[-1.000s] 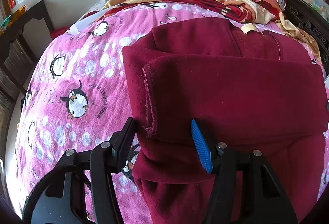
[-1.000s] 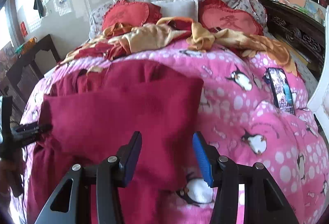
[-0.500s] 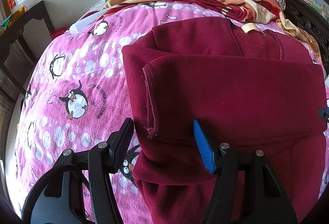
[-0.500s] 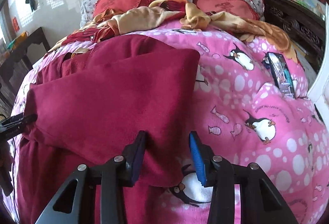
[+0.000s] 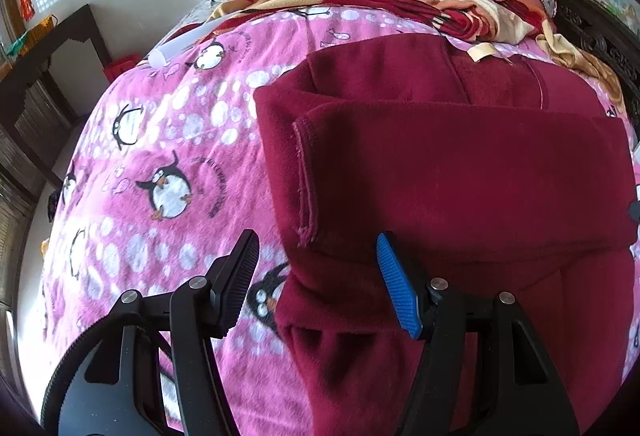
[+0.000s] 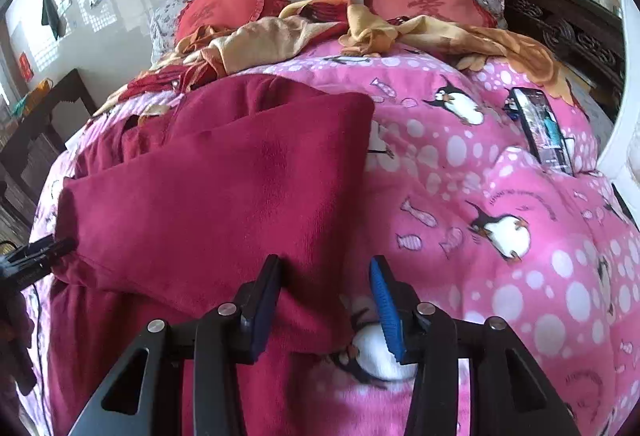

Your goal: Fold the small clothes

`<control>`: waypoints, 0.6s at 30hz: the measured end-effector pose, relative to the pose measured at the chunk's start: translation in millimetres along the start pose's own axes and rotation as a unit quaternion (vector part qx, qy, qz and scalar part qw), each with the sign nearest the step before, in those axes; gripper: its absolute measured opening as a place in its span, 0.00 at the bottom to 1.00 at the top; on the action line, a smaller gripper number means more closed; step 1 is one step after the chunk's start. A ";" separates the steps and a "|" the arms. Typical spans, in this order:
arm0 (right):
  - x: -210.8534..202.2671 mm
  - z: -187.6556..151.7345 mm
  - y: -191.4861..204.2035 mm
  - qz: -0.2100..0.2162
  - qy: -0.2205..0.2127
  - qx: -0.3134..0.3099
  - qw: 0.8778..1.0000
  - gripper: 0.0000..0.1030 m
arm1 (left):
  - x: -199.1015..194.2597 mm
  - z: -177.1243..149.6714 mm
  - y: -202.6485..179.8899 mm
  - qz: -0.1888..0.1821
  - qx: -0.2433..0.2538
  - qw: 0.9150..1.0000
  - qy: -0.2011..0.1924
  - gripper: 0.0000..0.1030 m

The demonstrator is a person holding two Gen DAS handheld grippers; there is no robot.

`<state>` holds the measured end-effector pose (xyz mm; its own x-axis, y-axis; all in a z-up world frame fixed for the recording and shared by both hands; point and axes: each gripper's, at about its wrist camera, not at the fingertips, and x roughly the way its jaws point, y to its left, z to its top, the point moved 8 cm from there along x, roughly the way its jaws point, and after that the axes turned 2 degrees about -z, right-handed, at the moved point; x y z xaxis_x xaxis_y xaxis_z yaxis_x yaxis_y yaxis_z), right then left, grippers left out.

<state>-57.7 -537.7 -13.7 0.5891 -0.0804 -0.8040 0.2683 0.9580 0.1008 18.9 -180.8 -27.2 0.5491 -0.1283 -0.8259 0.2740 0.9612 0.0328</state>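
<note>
A dark red fleece garment (image 5: 460, 176) lies folded on the pink penguin quilt (image 5: 168, 124). One layer is doubled over the top and more cloth hangs toward the near edge. My left gripper (image 5: 316, 260) is open and straddles the fold's near left corner; neither pad presses the cloth. It also shows as a black tip (image 6: 40, 252) at the garment's left end in the right wrist view. My right gripper (image 6: 325, 276) hovers over the garment's (image 6: 220, 188) near right corner. Its jaws are opening, with the cloth edge between them and a gap at the blue pad.
A phone (image 6: 542, 128) lies on the quilt (image 6: 500, 276) to the right. A crumpled orange and red blanket (image 6: 280, 40) and red heart pillows (image 6: 424, 2) fill the head of the bed. Dark carved wood (image 6: 568, 32) stands at the right, a dark table (image 5: 60, 36) at the left.
The right gripper has shifted a little over the garment's right corner and its jaws stand narrower than a second ago. The left gripper's jaws widened slightly; it stays at the left corner.
</note>
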 end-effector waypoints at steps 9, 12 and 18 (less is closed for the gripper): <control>-25.6 -7.2 1.0 0.002 -0.003 -0.005 1.000 0.46 | -21.1 -36.9 -1.9 -0.024 -0.029 0.999 0.033 0.60; -27.4 -9.8 3.8 0.004 0.000 -0.002 1.000 0.46 | -28.0 -51.7 -6.1 -0.032 -0.034 0.998 0.042 0.60; -29.7 -15.6 13.8 0.008 0.008 -0.002 1.000 0.46 | -39.2 -70.2 -14.8 -0.053 -0.038 0.997 0.045 0.60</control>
<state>-83.5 -517.9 2.4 0.5817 -0.0602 -0.8112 0.2556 0.9603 0.1121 -62.1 -172.9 -34.8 0.4459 -0.2102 -0.8701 0.2645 0.9596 -0.0963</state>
